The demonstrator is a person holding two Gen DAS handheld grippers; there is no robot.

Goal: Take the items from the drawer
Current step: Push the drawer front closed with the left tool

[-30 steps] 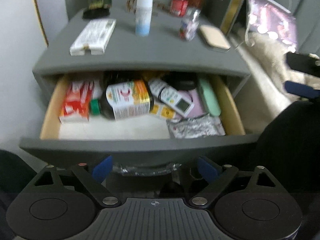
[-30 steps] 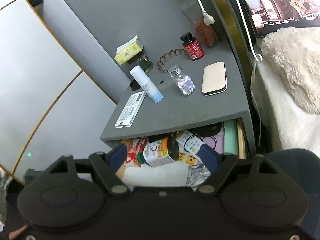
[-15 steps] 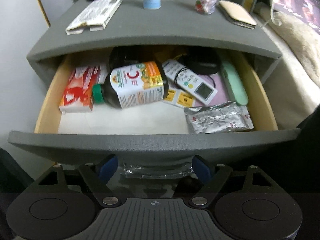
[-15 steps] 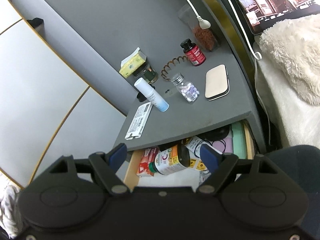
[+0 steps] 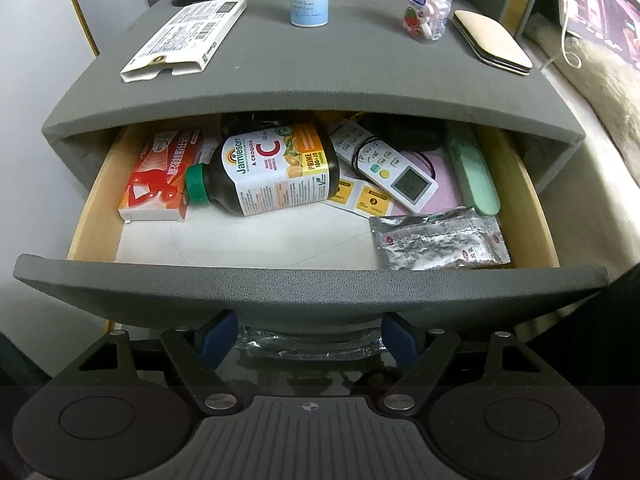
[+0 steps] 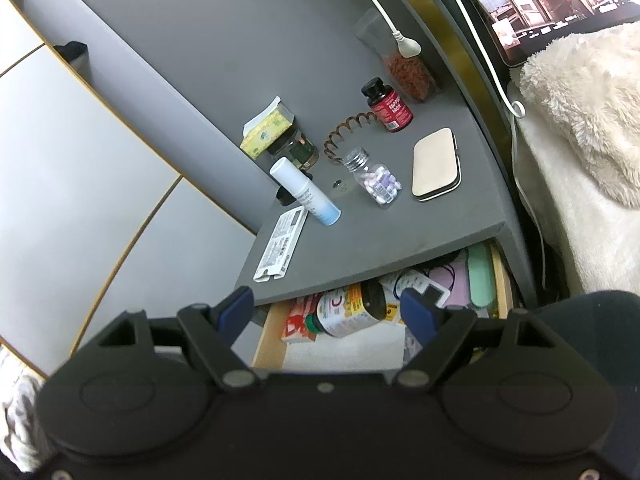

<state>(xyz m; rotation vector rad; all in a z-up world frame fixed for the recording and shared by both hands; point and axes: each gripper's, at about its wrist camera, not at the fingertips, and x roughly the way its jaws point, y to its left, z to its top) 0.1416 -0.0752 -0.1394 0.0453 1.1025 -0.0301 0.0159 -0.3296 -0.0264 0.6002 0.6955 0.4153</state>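
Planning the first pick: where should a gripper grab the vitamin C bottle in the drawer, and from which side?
Grip the vitamin C bottle across its labelled body, coming from above. It lies on its side, green cap toward the red box, remote beside its base, so only the top is free.

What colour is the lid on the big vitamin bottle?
Green; the bottle's cap shows best in the left wrist view.

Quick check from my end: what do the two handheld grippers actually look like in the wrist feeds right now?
Both match: the left gripper and the right gripper have black angular linkage arms with silver pivot screws, two round black housings and blue finger pads. The left one's body shows a ribbed grey centre plate with a small crosshair mark. No cables or sleeves show.
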